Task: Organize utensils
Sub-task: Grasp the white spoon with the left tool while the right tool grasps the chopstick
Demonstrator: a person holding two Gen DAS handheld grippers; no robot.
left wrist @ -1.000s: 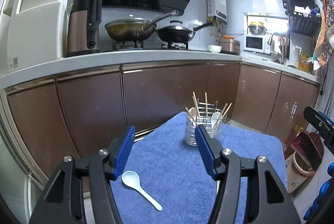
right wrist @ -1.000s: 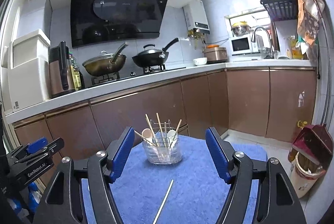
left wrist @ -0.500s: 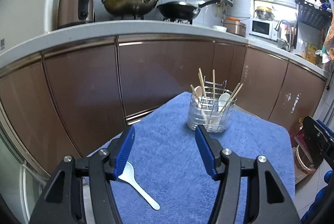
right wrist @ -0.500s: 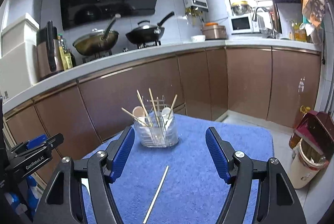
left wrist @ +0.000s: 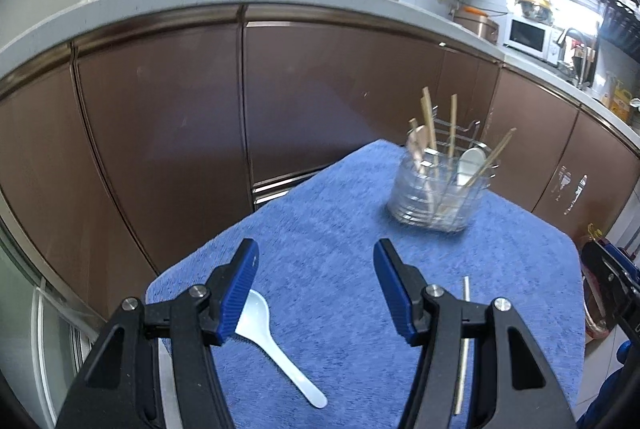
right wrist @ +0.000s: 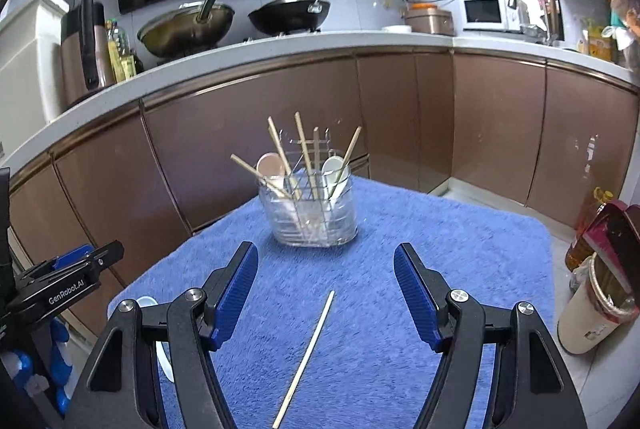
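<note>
Both grippers are closing in for a pick-up, by my reading: the left gripper [left wrist: 316, 293] and right gripper [right wrist: 326, 293] are hanging with jaws apart, gripping nothing. Well short of the utensil holder [right wrist: 308, 217], the white spoon [left wrist: 272, 345] is lying under the left gripper's left finger and the loose chopstick [right wrist: 306, 353] between the right gripper's fingers, so each needs lowering and clamping next.

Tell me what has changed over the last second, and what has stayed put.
Both grippers have come down and tilted toward the blue towel: the left gripper now hangs over the white spoon, the right gripper over the loose chopstick. Nothing was grasped or released; both jaws stay open and empty. Spoon, chopstick and the clear utensil holder lie where they were.
</note>
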